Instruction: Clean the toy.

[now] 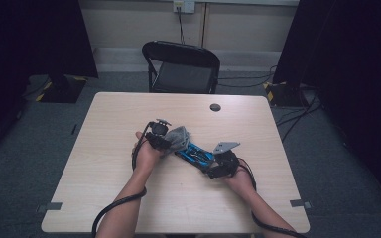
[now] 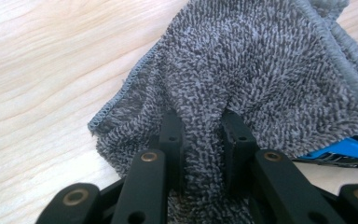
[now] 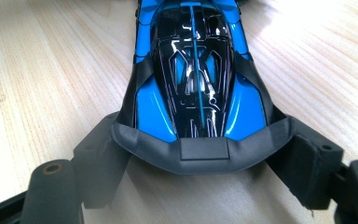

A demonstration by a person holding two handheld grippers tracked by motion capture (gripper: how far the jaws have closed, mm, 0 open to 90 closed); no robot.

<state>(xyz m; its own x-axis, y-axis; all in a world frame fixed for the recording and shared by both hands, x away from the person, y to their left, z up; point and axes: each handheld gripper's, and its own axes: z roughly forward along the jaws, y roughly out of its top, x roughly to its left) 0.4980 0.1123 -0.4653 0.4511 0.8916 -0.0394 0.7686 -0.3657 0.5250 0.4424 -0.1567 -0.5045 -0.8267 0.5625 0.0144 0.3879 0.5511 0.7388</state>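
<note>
1. A blue and black toy car [image 1: 196,154] lies near the middle of the wooden table [image 1: 104,163], between the person's 2 hands, with a grey cloth [image 1: 177,138] draped over the end nearest the left hand.
2. The left gripper [image 1: 164,144] has its 2 jaws pinched tight on a fold of the cloth [image 2: 242,74]; in the left gripper view the pile bunches up between the black fingers [image 2: 171,140] and a sliver of blue car shows just beside the cloth's edge.
3. The right gripper [image 1: 217,166] holds the car's other end. In the right gripper view its jaws stand wide and press on both sides of the car's dark end piece [image 3: 203,154], so the car [image 3: 193,70] is clamped across its width.
4. The cloth looks soft, light and limp: it will sag and slide unless a thick fold is pinched, as now.
5. The car looks like a stiff, light plastic shell with a glossy, slick top and thin edges that may be fragile. The matt end piece is likely the safest hold; the shiny roof would probably slip.
6. The work appears to be wiping the car, with 1 gripper steadying it and the other rubbing.
</note>
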